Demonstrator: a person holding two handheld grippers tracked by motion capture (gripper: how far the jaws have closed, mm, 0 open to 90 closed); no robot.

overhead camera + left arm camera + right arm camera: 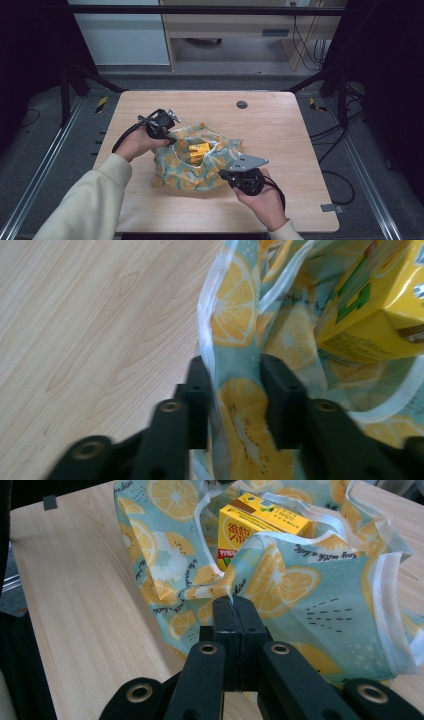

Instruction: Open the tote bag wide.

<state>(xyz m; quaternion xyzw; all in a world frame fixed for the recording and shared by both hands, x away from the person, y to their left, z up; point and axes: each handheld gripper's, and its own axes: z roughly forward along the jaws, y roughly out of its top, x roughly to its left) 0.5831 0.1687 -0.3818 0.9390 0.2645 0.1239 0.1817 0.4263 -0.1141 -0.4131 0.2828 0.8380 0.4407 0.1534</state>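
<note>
A lemon-print cloth bag (pixel 175 170) lies open in the middle of the wooden table (pixel 285 135), with a yellow drink carton (pixel 199 150) inside it. My left gripper (pixel 171 140) is at the bag's far left rim. In the left gripper view the left gripper (pixel 232 365) is open, its jaws apart on either side of the bag's (pixel 235 330) rim, and the carton (pixel 370 305) is to the right. My right gripper (pixel 223 173) is at the bag's near right edge. The right gripper (pixel 233 599) is shut on a fold of the bag (pixel 300 585), below the carton (pixel 260 520).
A round dark grommet (pixel 242 104) sits near the table's far edge. A small grey clip (pixel 330 207) is at the near right edge. Black frame posts and cables stand to both sides of the table, and a cabinet stands behind it.
</note>
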